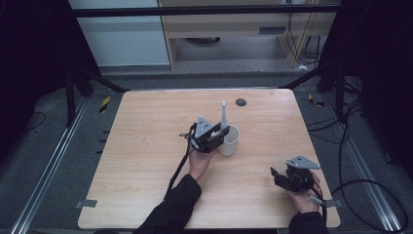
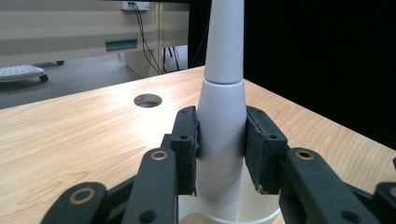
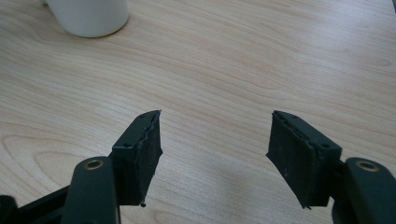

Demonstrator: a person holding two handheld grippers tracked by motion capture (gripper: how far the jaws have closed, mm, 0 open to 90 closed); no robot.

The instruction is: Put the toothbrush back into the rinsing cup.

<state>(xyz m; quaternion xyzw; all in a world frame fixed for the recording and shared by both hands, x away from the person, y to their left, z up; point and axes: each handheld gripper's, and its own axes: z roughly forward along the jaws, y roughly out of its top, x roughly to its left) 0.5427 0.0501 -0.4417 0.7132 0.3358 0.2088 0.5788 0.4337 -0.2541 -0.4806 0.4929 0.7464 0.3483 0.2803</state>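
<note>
Ideally the left gripper (image 2: 220, 149), clamped on the white tool (image 2: 223, 135) standing in the cup (image 1: 229, 140), keeps it upright and central, while the right gripper (image 3: 215, 156) waits wide open, empty, above the desk (image 3: 243, 60).

Black two-jaw grippers (image 1: 213, 138) — brass-ringed screws, grey three-cornered plates, trailing black cables — dark sleeves (image 1: 178, 204).

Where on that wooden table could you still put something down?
The light wooden table is bare across its left side, from the left tongs to the left edge, and along the far edge around the round hole. It is crowded mid-table, where the tall white tapered tool stands in the white cup.
</note>
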